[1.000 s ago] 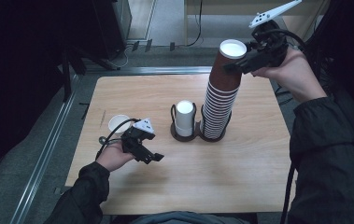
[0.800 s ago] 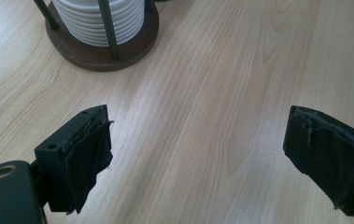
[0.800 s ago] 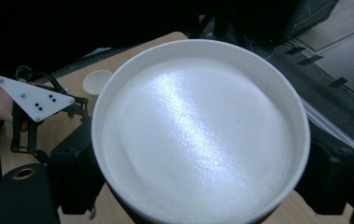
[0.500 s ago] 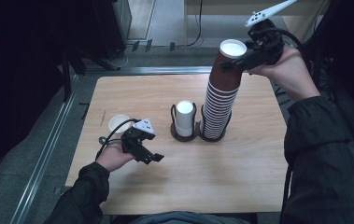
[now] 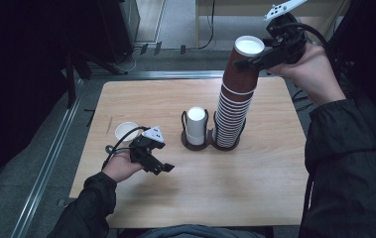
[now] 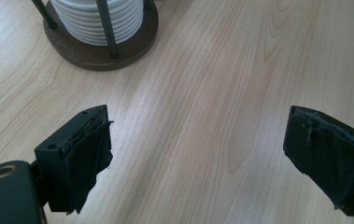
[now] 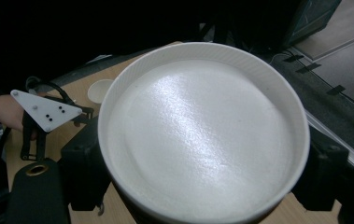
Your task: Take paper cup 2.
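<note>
A tall stack of brown paper cups (image 5: 231,116) stands in a dark holder at mid-table. My right gripper (image 5: 249,57) is shut on the top brown cup (image 5: 246,59), one jaw on each side; in the right gripper view that cup's white round face (image 7: 198,135) sits between the jaws. A short stack of white cups (image 5: 195,125) stands in the neighbouring holder ring (image 6: 132,44). My left gripper (image 5: 161,161) hovers low over the wood at the front left, open, with bare table between its pads (image 6: 88,163).
A single white cup (image 5: 126,131) stands on the wooden table (image 5: 255,188) just left of my left hand. Dark floor, a metal rail and cables lie beyond the table's left and far edges.
My right gripper has risen slightly with the top brown cup, which now tilts a little above the stack. The left gripper has stayed put.
</note>
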{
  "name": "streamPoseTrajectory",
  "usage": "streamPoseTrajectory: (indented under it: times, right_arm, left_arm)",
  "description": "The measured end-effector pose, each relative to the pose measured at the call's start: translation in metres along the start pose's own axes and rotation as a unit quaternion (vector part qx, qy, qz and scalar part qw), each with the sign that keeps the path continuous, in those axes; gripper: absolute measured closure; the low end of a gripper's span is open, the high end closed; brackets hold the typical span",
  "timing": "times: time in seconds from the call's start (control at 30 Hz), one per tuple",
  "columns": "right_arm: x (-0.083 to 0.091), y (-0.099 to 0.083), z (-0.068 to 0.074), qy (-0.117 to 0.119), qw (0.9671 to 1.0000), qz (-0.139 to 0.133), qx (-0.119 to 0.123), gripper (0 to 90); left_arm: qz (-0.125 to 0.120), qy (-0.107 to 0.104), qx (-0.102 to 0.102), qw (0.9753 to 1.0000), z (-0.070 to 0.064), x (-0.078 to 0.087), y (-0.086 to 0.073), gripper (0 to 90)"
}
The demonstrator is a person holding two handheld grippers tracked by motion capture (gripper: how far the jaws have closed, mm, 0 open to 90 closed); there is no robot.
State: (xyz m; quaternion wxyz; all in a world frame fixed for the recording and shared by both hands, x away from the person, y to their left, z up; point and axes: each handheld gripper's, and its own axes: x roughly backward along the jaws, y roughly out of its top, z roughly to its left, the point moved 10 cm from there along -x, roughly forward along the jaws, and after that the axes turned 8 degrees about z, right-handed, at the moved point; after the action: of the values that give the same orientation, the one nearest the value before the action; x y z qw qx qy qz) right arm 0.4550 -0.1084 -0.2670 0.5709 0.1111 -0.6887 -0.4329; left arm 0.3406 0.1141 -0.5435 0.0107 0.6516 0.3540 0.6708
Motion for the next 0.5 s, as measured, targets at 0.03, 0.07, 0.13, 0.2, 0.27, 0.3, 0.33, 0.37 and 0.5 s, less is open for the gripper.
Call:
streamPoseTrajectory:
  times: [0.03,0.07,0.13,0.2,0.27,0.3,0.33,0.37,0.5]
  right_arm:
    - [0.002,0.001,0.0,-0.002,1.0,0.004,-0.001,21.2]
    - [0.003,0.003,0.0,-0.003,1.0,0.006,-0.003,21.2]
    - [0.006,0.007,0.001,-0.005,1.0,0.007,-0.003,21.2]
    - [0.01,0.011,0.003,-0.007,1.0,0.006,-0.001,21.2]
    - [0.013,0.016,0.004,-0.011,0.9999,0.002,0.002,21.2]
    - [0.015,0.018,0.005,-0.013,0.9999,0.001,0.006,21.2]
    - [0.017,0.021,0.005,-0.014,0.9999,0.0,0.006,21.2]
    - [0.019,0.024,0.005,-0.017,0.9998,-0.002,0.005,21.3]
    - [0.029,0.036,0.009,-0.02,0.9997,-0.009,0.008,21.3]
  left_arm:
    - [-0.003,0.003,0.003,1.0,0.0,0.0,0.001,7.8]
    - [-0.006,0.005,0.003,1.0,0.001,0.001,0.001,7.8]
    - [-0.012,0.002,0.008,0.9999,0.001,0.003,0.002,7.7]
    - [-0.015,-0.002,0.012,0.9998,0.001,0.004,0.003,7.7]
    - [-0.008,0.0,0.01,0.9999,0.0,0.003,0.002,7.7]
    - [-0.006,0.001,0.011,0.9999,0.0,0.002,0.001,7.7]
    - [-0.001,0.003,0.016,0.9999,0.0,0.002,0.001,7.7]
    - [0.002,0.011,0.026,0.9996,0.001,0.001,0.001,7.8]
    - [0.001,0.001,0.026,0.9996,0.0,0.002,0.002,7.8]
